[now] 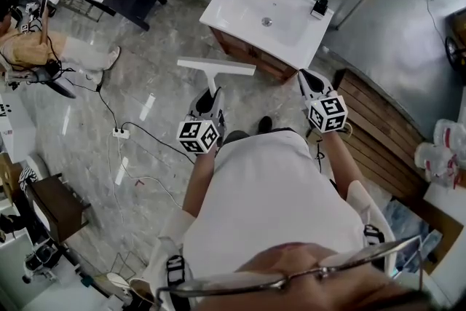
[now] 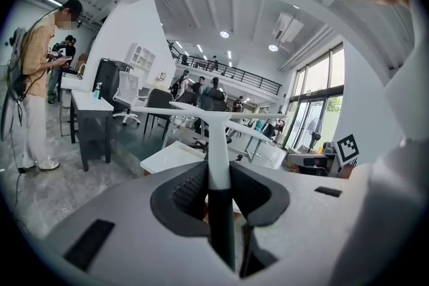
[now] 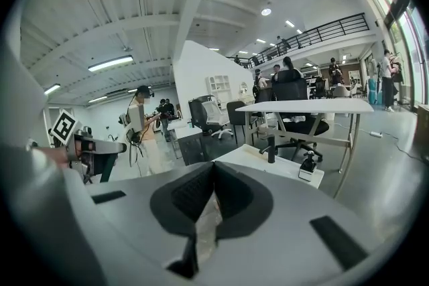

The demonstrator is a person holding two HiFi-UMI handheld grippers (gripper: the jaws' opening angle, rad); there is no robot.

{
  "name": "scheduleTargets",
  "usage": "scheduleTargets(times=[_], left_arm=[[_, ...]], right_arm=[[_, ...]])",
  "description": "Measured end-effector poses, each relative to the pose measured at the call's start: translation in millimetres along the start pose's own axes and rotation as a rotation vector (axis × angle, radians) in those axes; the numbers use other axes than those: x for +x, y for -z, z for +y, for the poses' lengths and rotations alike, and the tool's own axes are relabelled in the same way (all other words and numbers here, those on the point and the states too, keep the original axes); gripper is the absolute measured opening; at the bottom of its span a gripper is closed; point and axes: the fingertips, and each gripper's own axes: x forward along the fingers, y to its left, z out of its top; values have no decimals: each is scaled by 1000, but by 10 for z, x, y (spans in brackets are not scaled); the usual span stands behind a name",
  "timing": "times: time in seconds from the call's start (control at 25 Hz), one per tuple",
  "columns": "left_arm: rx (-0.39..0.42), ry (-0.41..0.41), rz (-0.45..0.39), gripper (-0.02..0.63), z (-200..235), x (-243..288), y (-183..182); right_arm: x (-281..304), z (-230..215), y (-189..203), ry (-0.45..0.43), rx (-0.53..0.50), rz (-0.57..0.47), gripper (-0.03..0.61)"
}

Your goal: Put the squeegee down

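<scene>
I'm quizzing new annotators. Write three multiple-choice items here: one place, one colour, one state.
1. Where is the white rectangular sink basin? A) ahead of both grippers B) behind the person C) on the person's far left
2. What colour is the blade of the T-shaped plastic squeegee? A) red B) white C) yellow
3. The left gripper is: A) open, empty B) shut on the squeegee handle C) lying on the floor
Answers: 1 A, the head view shows it beyond them; 2 B, its blade is white; 3 B, both pads press the handle.
</scene>
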Motion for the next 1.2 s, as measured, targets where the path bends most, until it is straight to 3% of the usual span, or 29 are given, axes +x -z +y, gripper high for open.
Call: scheduleTargets(times=[0.68, 1.2], left_arm=[[6, 12, -1, 91, 204, 510, -226], [18, 89, 44, 91, 832, 1158, -584]], right_arm=[[385, -277, -134, 16, 15, -1, 5], [1074, -270, -460, 86, 30, 7, 5]])
